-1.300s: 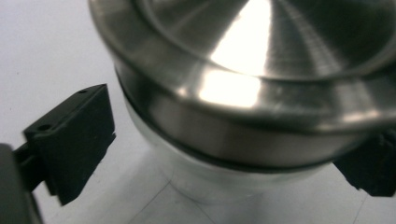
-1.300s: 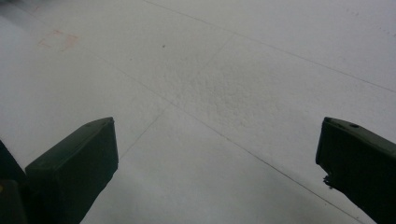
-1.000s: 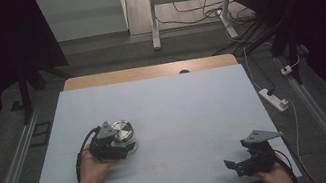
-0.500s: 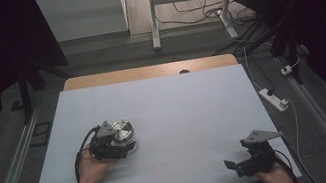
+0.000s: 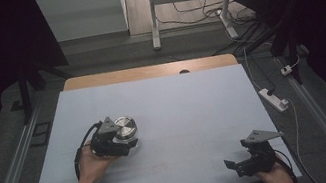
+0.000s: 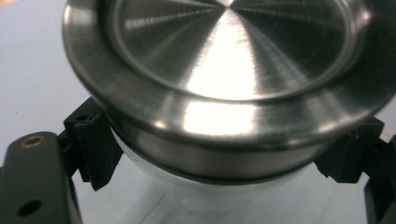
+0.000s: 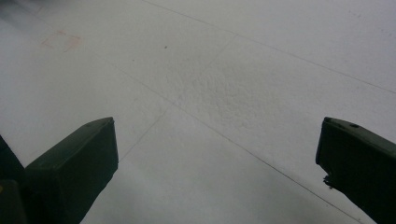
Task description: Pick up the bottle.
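Note:
A round jar with a brushed steel lid [image 5: 124, 127] [image 6: 224, 60] stands on the white table [image 5: 188, 102], left of centre. My left gripper [image 5: 127, 142] [image 6: 219, 158] reaches it from the near side. Its black pads [image 6: 95, 144] press on the pale body just under the lid rim, one on each side, so it is shut on the jar. My right gripper [image 5: 232, 166] [image 7: 217, 140] rests low at the near right corner of the table and points left. It is open, with its jaws wide apart over bare table surface.
The table's far edge is a wooden strip [image 5: 147, 72] with a small dark hole [image 5: 184, 71]. A white power strip [image 5: 274, 99] and cables lie on the floor to the right. Metal rails [image 5: 12, 169] run along both sides.

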`<state>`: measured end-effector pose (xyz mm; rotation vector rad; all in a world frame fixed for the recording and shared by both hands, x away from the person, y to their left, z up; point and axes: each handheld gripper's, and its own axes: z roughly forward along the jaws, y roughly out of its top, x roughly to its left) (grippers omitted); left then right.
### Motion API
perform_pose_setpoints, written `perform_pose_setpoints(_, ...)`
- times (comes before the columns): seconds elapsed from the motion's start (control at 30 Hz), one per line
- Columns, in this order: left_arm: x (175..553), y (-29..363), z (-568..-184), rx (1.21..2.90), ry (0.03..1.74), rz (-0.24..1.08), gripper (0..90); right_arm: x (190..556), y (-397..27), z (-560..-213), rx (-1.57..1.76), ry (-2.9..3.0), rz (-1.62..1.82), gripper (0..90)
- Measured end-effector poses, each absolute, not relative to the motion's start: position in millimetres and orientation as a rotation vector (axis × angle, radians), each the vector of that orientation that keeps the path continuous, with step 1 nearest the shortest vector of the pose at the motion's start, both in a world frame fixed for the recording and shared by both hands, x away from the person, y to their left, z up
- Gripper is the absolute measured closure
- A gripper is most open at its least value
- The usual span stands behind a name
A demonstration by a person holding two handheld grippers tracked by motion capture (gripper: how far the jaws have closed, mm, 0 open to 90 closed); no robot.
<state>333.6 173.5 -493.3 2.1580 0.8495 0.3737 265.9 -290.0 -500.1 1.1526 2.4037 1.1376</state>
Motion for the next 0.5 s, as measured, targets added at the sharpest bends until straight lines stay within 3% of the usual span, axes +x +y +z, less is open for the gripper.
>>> perform_pose_setpoints(0.5, 342, 154, -466, 2.177, 0.782, 0.352, 15.5, 266, -291, -500, 1.160, 2.400, 1.144, 0.0)
